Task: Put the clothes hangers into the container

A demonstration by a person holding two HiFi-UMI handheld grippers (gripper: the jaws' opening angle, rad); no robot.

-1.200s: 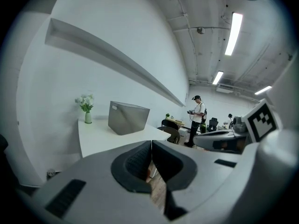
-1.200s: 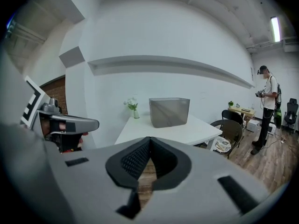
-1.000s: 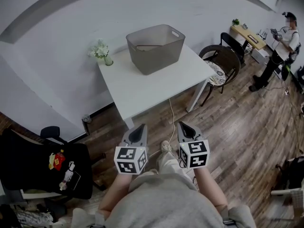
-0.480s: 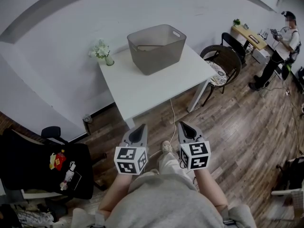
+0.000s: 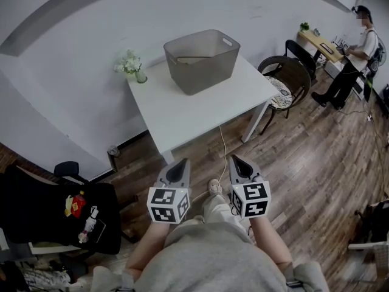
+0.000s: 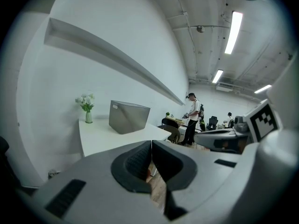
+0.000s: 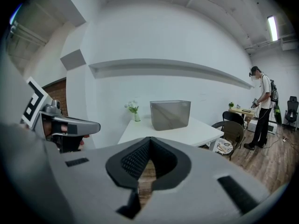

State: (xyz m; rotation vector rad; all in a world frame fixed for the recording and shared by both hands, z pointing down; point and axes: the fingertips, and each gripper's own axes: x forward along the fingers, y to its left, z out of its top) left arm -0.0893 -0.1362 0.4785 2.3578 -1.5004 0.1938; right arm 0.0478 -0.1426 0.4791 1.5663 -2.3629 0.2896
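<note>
Wood-floored room, white table (image 5: 182,111) set against the wall. On it stand a grey plastic container (image 5: 200,62) and a small vase of flowers (image 5: 134,67). Wicker chair (image 5: 284,81) just beside the table's right end.

Change over the last second: almost none at the work. Left gripper (image 5: 182,162) and right gripper (image 5: 233,158) sit where they were, side by side in front of the wearer's waist. Both noses aim toward the table and slightly down. Only the bystander (image 5: 355,47) at the far desk has shifted, further toward the corner. Container has not moved.

Jaws: the left gripper view shows the pads pressed together with nothing between them. The right gripper view shows the same, tips meeting, only floor visible through the gap behind the pads. Both empty.

Reading: no hanger in hand, and none on the tabletop or floor that I can see. A pale bar (image 5: 189,59) lies inside the container near its back wall; probably a hanger, too small to be sure. Judged from this, loading is either finished or not under way. Nothing in this second advances it.

Position: container stands well apart from both sets of jaws. It is ahead of them, across open floor and most of the tabletop, roughly on the line between the two grippers.
</note>
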